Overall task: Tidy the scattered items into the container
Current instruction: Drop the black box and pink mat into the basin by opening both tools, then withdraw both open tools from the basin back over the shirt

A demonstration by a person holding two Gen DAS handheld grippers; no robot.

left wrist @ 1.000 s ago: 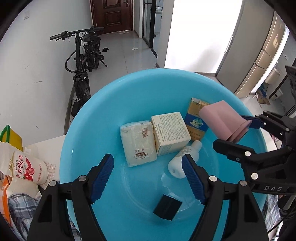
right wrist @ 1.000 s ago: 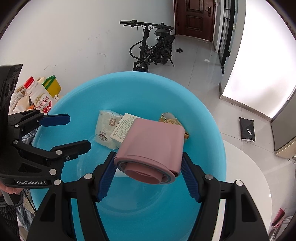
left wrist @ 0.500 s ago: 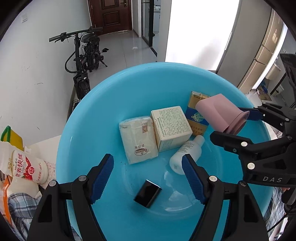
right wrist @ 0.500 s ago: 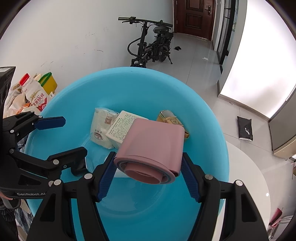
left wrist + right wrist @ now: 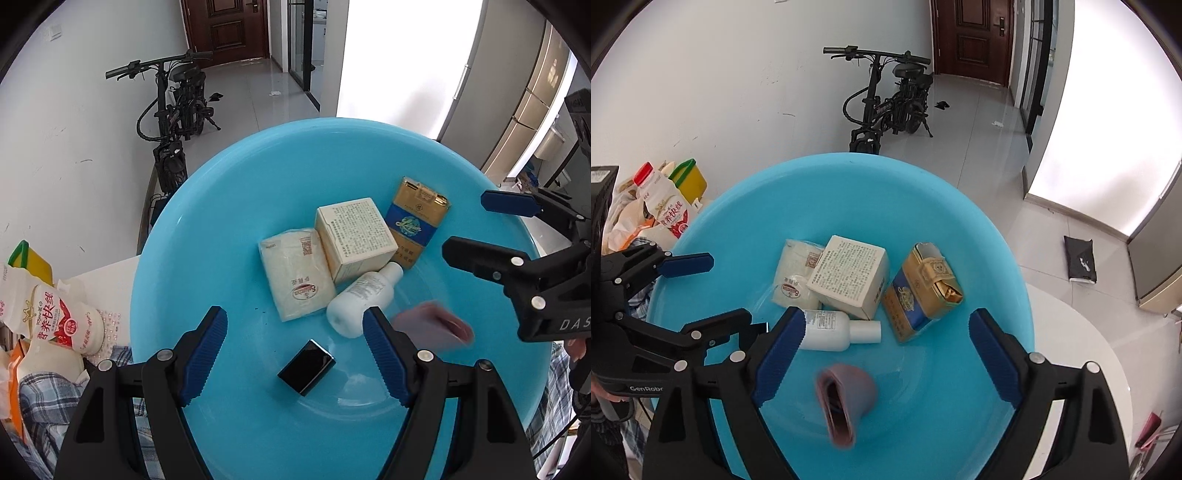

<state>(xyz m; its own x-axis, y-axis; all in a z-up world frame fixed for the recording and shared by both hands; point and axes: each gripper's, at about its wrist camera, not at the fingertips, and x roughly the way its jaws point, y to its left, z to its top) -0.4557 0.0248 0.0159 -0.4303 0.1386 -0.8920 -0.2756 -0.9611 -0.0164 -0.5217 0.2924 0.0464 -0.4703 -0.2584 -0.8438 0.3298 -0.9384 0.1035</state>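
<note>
The right hand-held gripper (image 5: pixel 886 354), jaws just opened and empty, hangs directly above the pink cup (image 5: pixel 846 398), blurred, on its side in the basin (image 5: pixel 849 184). The left hand-held gripper (image 5: pixel 295 347) stands apart, empty.

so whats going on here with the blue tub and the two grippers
A person holding a gripper in each hand is tidying small items into the blue tub. The right gripper has just been opening and stands open with nothing between its pads; the pink cup is blurred in the tub below it. The left gripper hangs open over the tub, holding nothing. A box, tissue pack, bottle, cigarette pack and a black block already lie inside.
</note>
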